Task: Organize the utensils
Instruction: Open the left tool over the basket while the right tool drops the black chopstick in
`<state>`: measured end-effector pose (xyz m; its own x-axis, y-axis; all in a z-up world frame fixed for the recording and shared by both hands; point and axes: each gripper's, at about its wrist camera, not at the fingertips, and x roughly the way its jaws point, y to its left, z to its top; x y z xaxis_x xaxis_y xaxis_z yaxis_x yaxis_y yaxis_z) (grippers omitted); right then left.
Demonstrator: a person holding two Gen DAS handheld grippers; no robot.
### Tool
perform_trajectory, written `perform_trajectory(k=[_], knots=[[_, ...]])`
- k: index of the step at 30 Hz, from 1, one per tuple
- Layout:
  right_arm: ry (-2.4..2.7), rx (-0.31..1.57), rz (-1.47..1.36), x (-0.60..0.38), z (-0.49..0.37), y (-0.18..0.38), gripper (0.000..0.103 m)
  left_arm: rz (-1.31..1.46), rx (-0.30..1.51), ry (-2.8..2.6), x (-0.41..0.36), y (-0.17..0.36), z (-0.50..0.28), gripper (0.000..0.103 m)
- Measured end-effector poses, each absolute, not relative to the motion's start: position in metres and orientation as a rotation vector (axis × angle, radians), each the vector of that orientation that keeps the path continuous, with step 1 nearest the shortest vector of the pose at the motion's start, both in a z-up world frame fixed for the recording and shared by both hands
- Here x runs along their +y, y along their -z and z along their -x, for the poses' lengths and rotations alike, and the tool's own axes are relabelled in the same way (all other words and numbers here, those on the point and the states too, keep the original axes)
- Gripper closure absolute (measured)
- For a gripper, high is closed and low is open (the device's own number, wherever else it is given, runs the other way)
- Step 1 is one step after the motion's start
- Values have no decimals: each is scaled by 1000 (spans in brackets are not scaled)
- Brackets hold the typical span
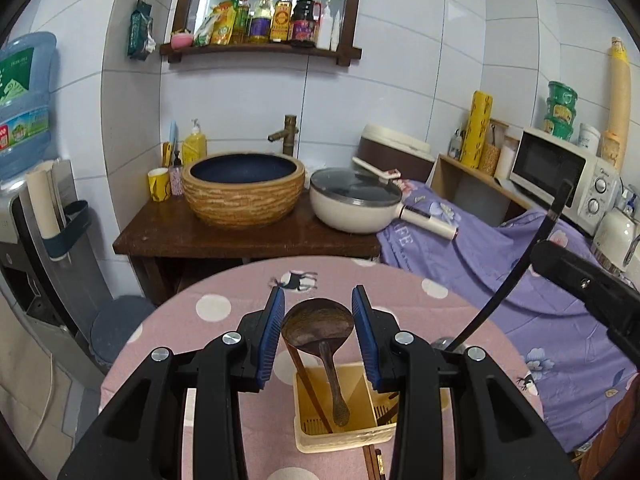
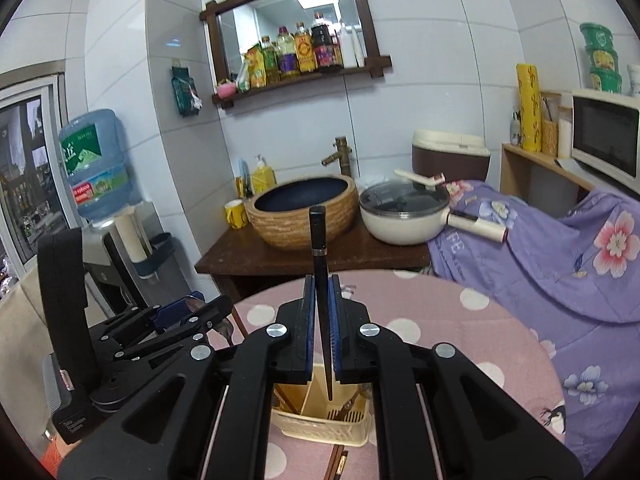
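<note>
The right gripper (image 2: 322, 320) has its fingers clamped on a thin, stiff black chopstick (image 2: 319, 264), tip hanging over the cream utensil holder (image 2: 320, 426) below the fingers; it looks light and slippery, best pinched mid-shaft. The left gripper (image 1: 318, 334) has fingers spread wide either side of a wooden ladle (image 1: 318, 322) standing in the holder.

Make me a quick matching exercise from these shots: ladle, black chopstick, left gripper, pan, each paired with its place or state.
1. ladle
2. black chopstick
3. left gripper
4. pan

a. open
b. on the wooden counter, lid on
c. clamped in the right gripper
d. standing in the yellow holder

Pairs: 1-d, 2-c, 3-a, 4-b
</note>
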<state>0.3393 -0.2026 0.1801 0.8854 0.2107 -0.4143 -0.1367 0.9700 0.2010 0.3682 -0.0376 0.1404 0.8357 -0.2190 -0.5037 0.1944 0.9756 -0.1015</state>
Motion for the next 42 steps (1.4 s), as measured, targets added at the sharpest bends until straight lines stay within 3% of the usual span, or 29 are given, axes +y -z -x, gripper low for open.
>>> perform_trajectory(k=[7,19,22,24,26,27,29,35,39,42], knots=[[-167,526,-179,-203,-347,-128,99,14,599,210,-46,-94,-371,69],[-158,559,-167,-207,-349,-102,99,-63,623,204,-58,-59,-367,68],[-142,547,-158,-210,-341,-99,98,-70,598,208,-56,-63,-358,60],[-132,541,-155,-213,-334,-97,89,-60,575,210,-49,-67,-347,54],[-119,531,-153,-218,-323,-94,60,-56,550,196,-42,-70,-334,40],[-108,523,-148,-220,-315,-92,54,-51,536,182,-36,-71,-325,33],[-108,524,-129,-222,-303,-85,53,-49,529,161,-27,-68,-311,29],[-165,718,-88,-209,-282,-31,53,-42,657,95,0,-25,-279,29],[-168,846,-108,-202,-276,18,54,-12,795,102,11,22,-257,39],[-178,943,-139,-197,-276,51,59,20,858,104,16,48,-242,42]])
